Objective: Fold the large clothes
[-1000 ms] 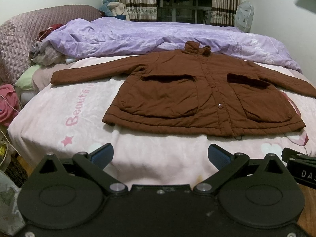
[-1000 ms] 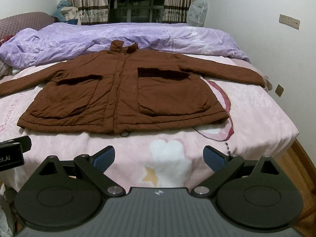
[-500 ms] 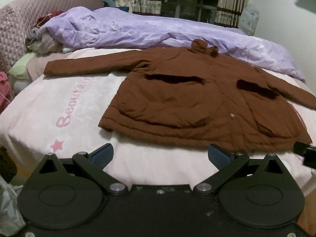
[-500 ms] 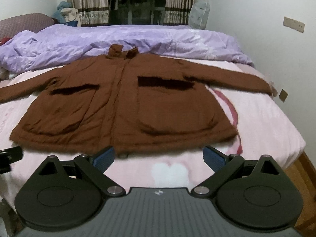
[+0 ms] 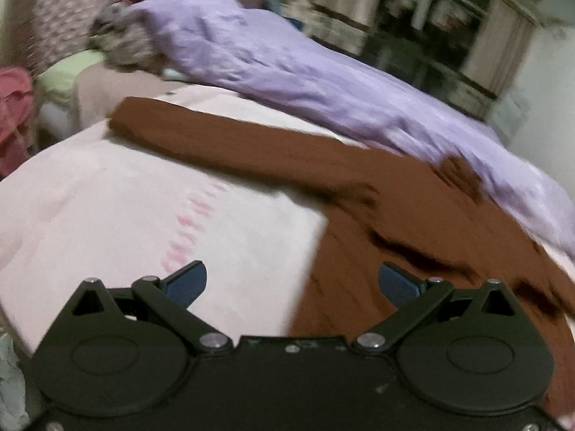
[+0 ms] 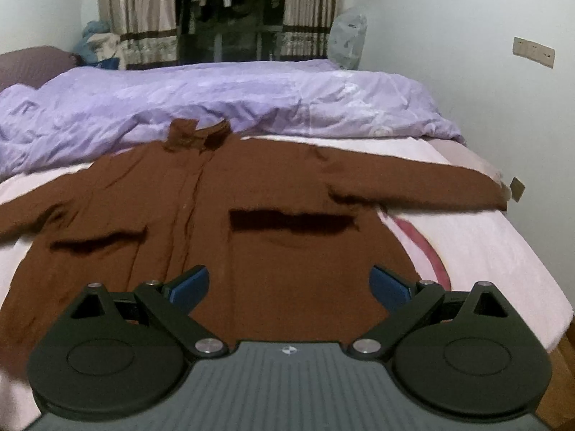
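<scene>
- Left wrist view: the left gripper has its jaws spread wide with nothing between the blue pads. It sits over the near side of the bed; the left pad is over the pink bedsheet and the right pad over the brown jacket.
- The picture is tilted and blurred. The jacket's edge passes beneath the gap between the pads, so the garment fills the right half of the near scene while bare sheet fills the left.
- Only this view shows one jacket sleeve running far-left to its cuff, near a green pillow, a grey bundle of cloth and a pink item at the left edge.
- The purple duvet lies bunched along the far side, just beyond the sleeve and collar.
- Right wrist view: the right gripper is also spread wide and empty, its pads hanging over the lower front of the jacket.
- Here the jacket lies flat, front up, collar at the far side touching the purple duvet.
- Only this view shows the other sleeve stretched right to the bed's edge, and the dark pocket opening just beyond the pads.
- Curtains and a wall switch plate stand at the far and right sides.
- The pink bedsheet shows bare to the right of the garment.
</scene>
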`<state>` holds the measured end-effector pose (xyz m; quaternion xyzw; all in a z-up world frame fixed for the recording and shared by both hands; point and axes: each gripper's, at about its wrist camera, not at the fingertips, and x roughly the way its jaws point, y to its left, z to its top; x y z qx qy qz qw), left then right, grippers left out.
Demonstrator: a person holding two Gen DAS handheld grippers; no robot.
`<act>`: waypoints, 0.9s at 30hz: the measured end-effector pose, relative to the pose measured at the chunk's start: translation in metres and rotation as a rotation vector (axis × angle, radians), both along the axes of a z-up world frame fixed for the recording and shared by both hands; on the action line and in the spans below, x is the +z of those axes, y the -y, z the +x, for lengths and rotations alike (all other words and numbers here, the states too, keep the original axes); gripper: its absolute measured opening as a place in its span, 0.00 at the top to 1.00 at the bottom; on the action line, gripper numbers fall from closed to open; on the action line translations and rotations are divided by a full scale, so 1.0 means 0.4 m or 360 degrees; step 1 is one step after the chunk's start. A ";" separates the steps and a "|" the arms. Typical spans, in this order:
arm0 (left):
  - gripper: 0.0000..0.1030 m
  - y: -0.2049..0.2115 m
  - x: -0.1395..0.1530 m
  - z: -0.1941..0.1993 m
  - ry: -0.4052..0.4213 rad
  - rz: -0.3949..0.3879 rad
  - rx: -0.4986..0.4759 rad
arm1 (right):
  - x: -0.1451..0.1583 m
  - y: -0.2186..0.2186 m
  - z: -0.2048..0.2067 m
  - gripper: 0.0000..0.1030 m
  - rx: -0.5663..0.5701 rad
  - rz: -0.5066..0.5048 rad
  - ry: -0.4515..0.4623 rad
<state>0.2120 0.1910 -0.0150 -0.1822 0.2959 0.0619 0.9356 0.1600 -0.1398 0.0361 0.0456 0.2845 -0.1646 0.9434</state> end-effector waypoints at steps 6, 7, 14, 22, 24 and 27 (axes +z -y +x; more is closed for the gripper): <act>0.00 -0.188 -0.015 0.145 0.0102 -0.0110 0.0265 | -0.028 0.029 0.130 0.00 0.0101 0.0122 0.0036; 0.01 -0.219 -0.016 0.162 0.0107 -0.0118 0.0311 | -0.036 0.031 0.151 0.00 0.0124 0.0139 0.0035; 0.04 -0.407 -0.081 0.313 0.0050 -0.0201 0.0692 | -0.084 0.004 0.244 0.00 0.0193 0.0199 -0.0017; 0.46 -0.547 -0.147 0.428 0.0054 -0.0367 0.0895 | -0.113 0.000 0.312 0.00 0.0168 0.0179 -0.0099; 0.46 -0.555 -0.147 0.438 0.0062 -0.0375 0.0899 | -0.122 0.000 0.322 0.00 0.0167 0.0179 -0.0116; 0.47 -0.563 -0.147 0.454 0.0072 -0.0379 0.0921 | -0.131 0.000 0.334 0.00 0.0161 0.0182 -0.0132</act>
